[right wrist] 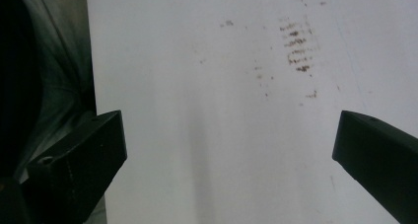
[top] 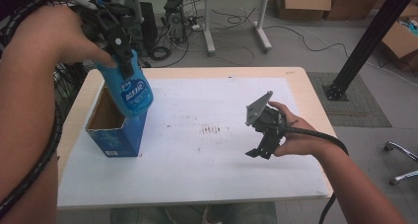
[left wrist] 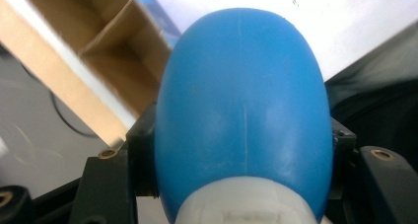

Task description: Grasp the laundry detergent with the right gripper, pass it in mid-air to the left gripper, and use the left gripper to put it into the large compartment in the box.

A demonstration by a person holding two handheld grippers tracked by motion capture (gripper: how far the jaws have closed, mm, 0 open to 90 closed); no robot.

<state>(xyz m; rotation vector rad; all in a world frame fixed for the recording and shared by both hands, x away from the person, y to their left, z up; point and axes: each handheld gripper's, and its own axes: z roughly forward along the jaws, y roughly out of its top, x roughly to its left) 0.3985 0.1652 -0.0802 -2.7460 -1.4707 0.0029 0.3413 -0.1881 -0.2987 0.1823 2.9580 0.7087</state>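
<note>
blue bottle (top: 130, 90) hangs over the open box (top: 114, 130) at the worktop's (top: 222, 184) left edge.
left gripper (top: 127, 61) jaws clamp its neck; right gripper (top: 259, 152) jaws stand apart; the smooth bottle could slip or clip the box rim.

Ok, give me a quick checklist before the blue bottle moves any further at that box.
1. Left gripper clamped on the blue bottle: ok, the jaws press both its sides.
2. Blue carton upright with its top open: ok.
3. Bottle lined up with the opening: not ok, it hangs tilted over the carton's right rim.
4. Carton empty inside: cannot tell, only cardboard dividers show.
5. Right gripper out of the way: ok, jaws open and empty over the white sheet.
</note>
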